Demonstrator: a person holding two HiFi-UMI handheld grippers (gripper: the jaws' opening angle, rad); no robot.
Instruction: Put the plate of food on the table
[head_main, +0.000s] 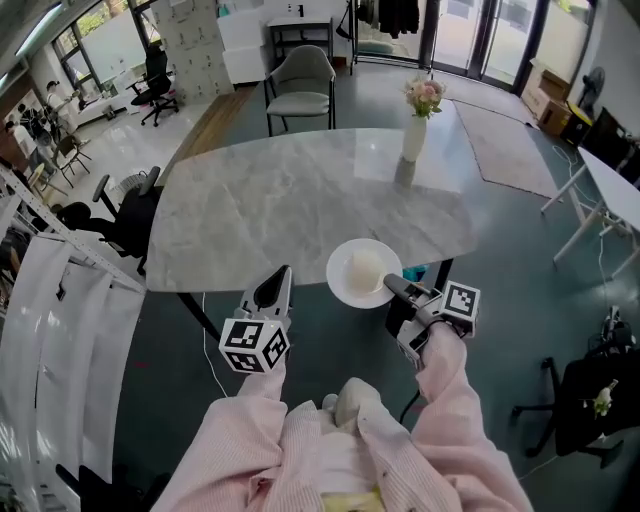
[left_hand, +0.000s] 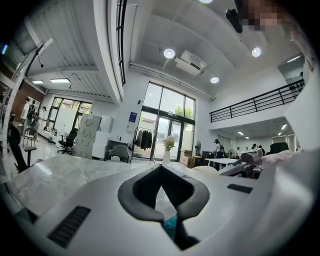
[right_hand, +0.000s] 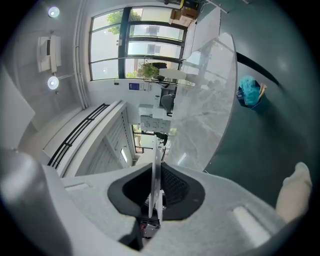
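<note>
Right gripper (head_main: 393, 288): jaws nearly together, clamped on rim of white plate (head_main: 350, 285), seen edge-on between jaws in right gripper view. Plate carries 1 pale round food lump (head_main: 366, 266), lies across near edge of marble tabletop (head_main: 260, 200), partly overhanging; resting or lifted unclear. Left gripper (head_main: 276, 284): jaws together, empty, just left of plate. Blue wall sign (left_hand: 132, 117): print too small to read.

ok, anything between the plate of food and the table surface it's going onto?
Nothing visible. The round white plate with pale round food, pinched at its rim by the right claw, is at the near edge of the grey marble table. The marble beyond is bare; the white flower vase stands far across.
</note>
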